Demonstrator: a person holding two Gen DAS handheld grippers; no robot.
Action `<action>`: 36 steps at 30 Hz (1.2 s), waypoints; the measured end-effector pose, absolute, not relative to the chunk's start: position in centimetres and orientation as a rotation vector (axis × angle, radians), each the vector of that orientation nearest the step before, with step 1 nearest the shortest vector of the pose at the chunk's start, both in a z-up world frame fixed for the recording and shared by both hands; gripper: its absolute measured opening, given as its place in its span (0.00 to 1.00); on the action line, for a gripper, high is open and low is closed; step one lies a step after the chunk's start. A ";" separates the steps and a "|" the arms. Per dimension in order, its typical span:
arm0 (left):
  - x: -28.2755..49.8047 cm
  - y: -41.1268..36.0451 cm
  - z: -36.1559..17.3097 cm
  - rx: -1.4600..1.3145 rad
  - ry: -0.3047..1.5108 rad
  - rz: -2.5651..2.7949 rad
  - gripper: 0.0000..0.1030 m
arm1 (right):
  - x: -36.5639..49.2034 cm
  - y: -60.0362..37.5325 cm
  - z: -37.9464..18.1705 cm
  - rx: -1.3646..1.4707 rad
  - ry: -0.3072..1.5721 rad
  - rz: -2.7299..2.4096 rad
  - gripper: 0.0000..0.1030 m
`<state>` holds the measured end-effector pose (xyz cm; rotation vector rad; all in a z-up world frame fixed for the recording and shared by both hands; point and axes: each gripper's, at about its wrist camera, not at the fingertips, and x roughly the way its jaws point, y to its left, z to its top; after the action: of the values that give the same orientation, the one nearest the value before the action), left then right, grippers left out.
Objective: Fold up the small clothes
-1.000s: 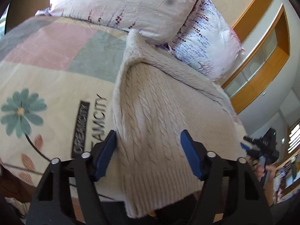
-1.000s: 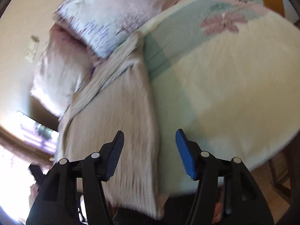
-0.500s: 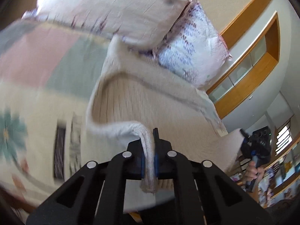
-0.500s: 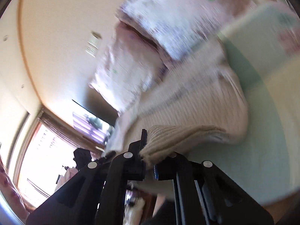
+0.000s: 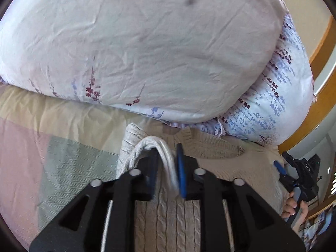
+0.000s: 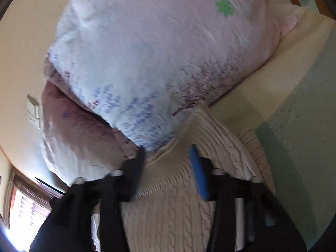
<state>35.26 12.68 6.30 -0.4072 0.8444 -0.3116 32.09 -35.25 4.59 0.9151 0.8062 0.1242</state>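
A cream cable-knit sweater (image 5: 168, 216) lies on the bed, folded over itself toward the pillows; it also shows in the right wrist view (image 6: 178, 210). My left gripper (image 5: 167, 163) has its jaws slightly parted, with a bunched sweater edge (image 5: 166, 155) still between them. My right gripper (image 6: 168, 159) is open above the sweater's folded edge, close under the pillows, holding nothing. The right gripper also shows at the far right of the left wrist view (image 5: 298, 174).
Two floral pillows (image 5: 147, 48) (image 6: 159, 63) sit directly ahead at the bed's head. The patchwork bedspread (image 5: 52, 147) (image 6: 298, 136) extends to both sides. A wooden frame (image 5: 319, 113) and wall lie to the right.
Both grippers closed on the sweater's lower hem and carried it up toward the pillows, folding it over. The right gripper has opened; the left jaws have parted a little.
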 end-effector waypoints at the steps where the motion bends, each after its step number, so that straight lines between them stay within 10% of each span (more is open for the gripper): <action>1: 34.9 13.6 6.5 -0.427 0.818 -0.311 0.65 | 31.5 -35.8 4.5 0.930 0.768 0.136 0.85; 2: 34.0 14.9 6.9 -0.441 0.769 -0.308 0.81 | 30.8 -36.3 4.6 0.927 0.709 0.149 0.89; 7: 32.5 18.2 5.5 -0.520 0.843 -0.391 0.82 | 29.1 -38.9 5.3 0.914 0.607 0.159 0.93; 15: 33.2 16.8 1.1 -0.609 0.973 -0.434 0.61 | 29.3 -40.0 4.4 0.964 0.623 0.148 0.93; 17: 34.0 17.1 -0.9 -0.781 1.022 -0.469 0.24 | 29.3 -40.0 4.2 0.971 0.622 0.157 0.93; 25: 32.9 12.6 3.8 -0.975 0.868 -0.658 0.20 | 28.8 -40.7 5.8 0.976 0.585 0.179 0.93; 31: 34.6 -4.5 8.4 -0.920 0.837 -1.007 0.22 | 27.2 -43.6 8.2 0.871 0.538 0.069 0.93; 36: 36.0 -12.9 5.8 -1.068 1.012 -1.112 0.63 | 27.4 -46.7 7.2 0.889 0.625 0.088 0.94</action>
<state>36.03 -12.92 5.78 -1.0679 1.0117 -1.1116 27.42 -46.69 7.17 0.8890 0.6248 0.0885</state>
